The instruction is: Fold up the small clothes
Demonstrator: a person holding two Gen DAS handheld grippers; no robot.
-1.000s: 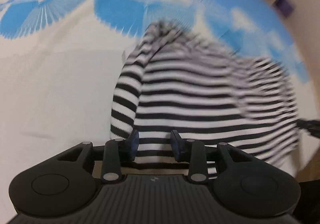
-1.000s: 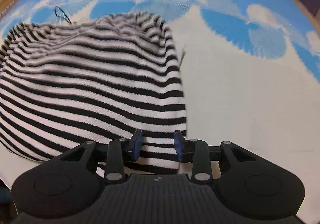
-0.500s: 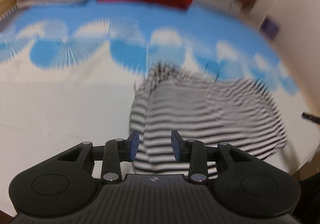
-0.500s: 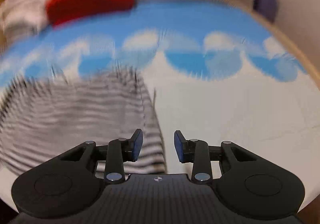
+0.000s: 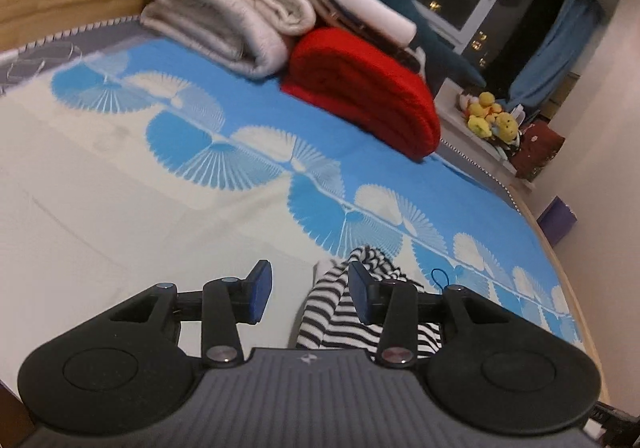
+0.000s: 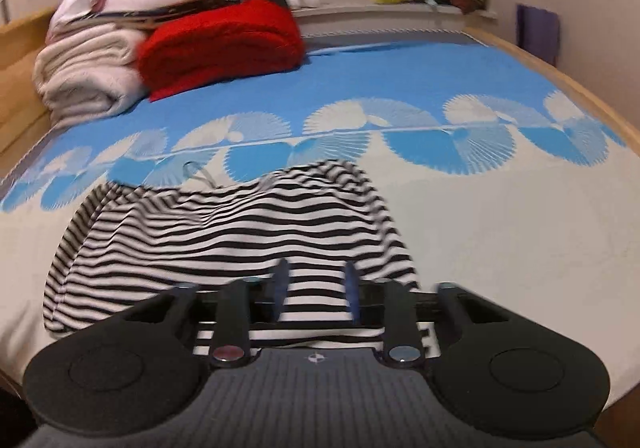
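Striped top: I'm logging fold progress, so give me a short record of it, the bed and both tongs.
garment: striped top, rumpled, lying on the bedspread
left tongs: open, just been opening, nothing between the pads
right tongs: over the top's near edge, just been closing, pads apart
far end: folded red blanket beside cream blankets
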